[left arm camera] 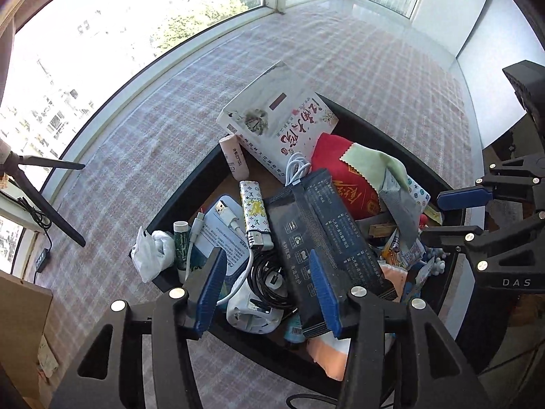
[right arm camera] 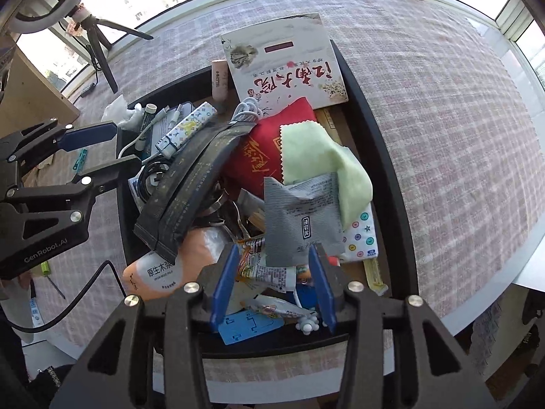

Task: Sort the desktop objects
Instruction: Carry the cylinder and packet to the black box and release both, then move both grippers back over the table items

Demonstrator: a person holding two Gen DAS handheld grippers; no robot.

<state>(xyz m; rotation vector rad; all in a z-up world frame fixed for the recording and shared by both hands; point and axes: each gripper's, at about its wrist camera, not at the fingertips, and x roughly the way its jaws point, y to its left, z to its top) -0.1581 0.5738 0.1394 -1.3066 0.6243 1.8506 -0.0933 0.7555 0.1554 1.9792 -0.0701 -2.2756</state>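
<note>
The surface (left arm camera: 340, 68) wears a pink-and-white checked cloth. On it the tray (right arm camera: 385, 156) is black. Inside, the book (right arm camera: 282, 64) has a white cover with red brush lettering, the pouch (right arm camera: 269, 150) is red with gold writing, and the cloth (right arm camera: 316, 156) is pale green. The long packet (left arm camera: 323, 238) is black with grey print, the sachet (right arm camera: 303, 214) silver-grey, and the lighter (left arm camera: 253, 214) white with a coloured monogram pattern. Both tongs have blue pads (left arm camera: 211, 289) on black frames.
</note>
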